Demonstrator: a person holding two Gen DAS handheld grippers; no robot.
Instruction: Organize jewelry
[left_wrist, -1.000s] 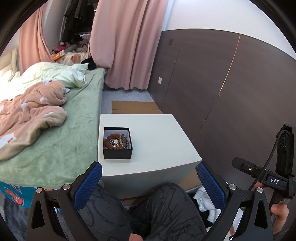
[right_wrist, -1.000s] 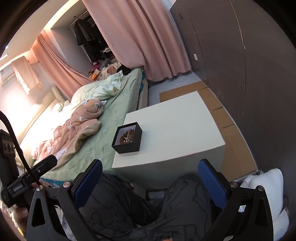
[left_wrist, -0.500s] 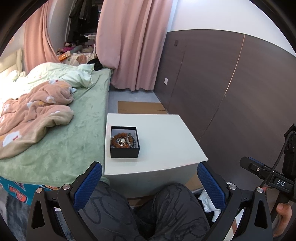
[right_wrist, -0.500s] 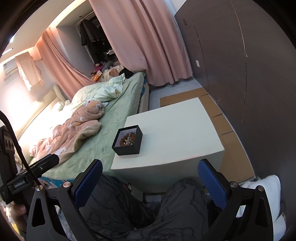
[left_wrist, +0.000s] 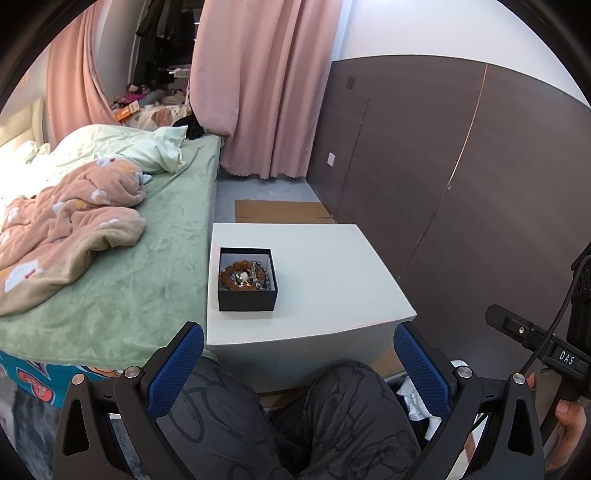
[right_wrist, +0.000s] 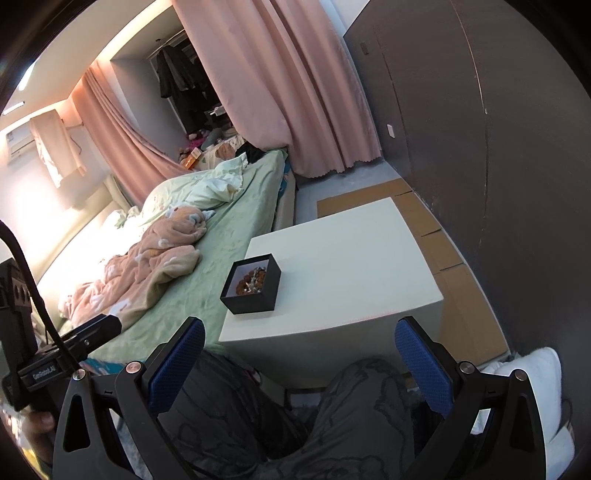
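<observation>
Jewelry (left_wrist: 246, 275), a heap of brown bead bracelets tangled with darker and silvery pieces, lies inside a small open black box (left_wrist: 247, 300) on the white table (left_wrist: 332, 273). The box sits near the table's left edge, the side that runs along the green-covered bed (left_wrist: 155, 266), and toward the near half of the top.

Both tools hang back over the person's lap, well short of the table. The left gripper (left_wrist: 297, 363) has its blue-padded fingers spread wide with nothing between them; the right gripper (right_wrist: 300, 363) is spread the same way and also holds nothing.

The main risk, as I judge it, is the tangle: pinching one strand could drag the whole heap up, or lift the light box with it and tip it off that close left edge onto the bed or into the gap. A single bracelet may also slip from smooth pads if caught at one bead only. Steadying the box wall with one tool while the other picks would likely help.

To the right of the box the tabletop is bare and broad, good room for laying pieces out. The dark wall panel (left_wrist: 461, 184) stands beyond the table's right side, and the near edge drops straight to the knees.
</observation>
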